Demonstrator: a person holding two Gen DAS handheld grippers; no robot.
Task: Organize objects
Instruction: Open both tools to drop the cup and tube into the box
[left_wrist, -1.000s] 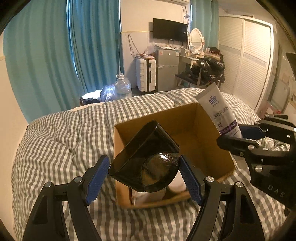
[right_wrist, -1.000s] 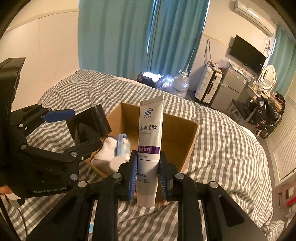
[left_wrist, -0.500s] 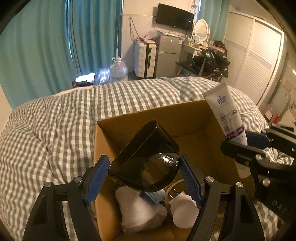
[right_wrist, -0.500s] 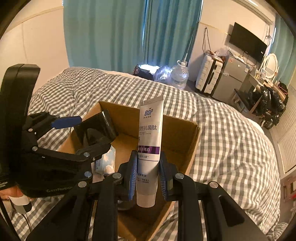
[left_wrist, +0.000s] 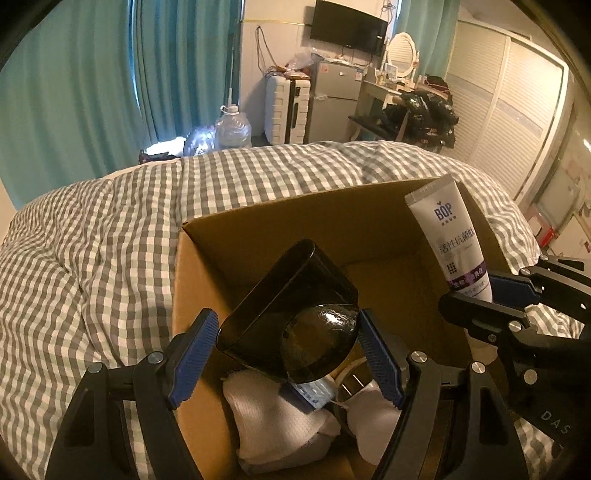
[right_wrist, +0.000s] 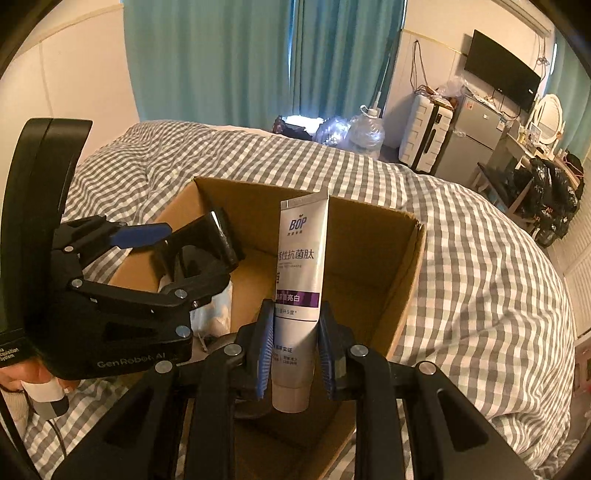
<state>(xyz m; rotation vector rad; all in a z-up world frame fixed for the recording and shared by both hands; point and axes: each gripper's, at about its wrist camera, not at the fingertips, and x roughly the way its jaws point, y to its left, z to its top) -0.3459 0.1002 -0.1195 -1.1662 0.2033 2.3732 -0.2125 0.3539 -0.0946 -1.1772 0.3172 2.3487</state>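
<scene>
While over box (left_wrist: 207, 258), both tools grip items.

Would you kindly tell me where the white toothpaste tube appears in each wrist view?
Left wrist: toothpaste tube at right, leaning over the cardboard box, held by the right gripper.
Right wrist: tube upright at centre, between blue fingers.
Shared landmark: the cardboard box.

Cardboard box (right_wrist: 373, 266): far right floor bare, passable. Near left corner blocked by white cloth (left_wrist: 273, 421) and small packets. Bed (right_wrist: 480, 266) right of box unobstructed.
</scene>
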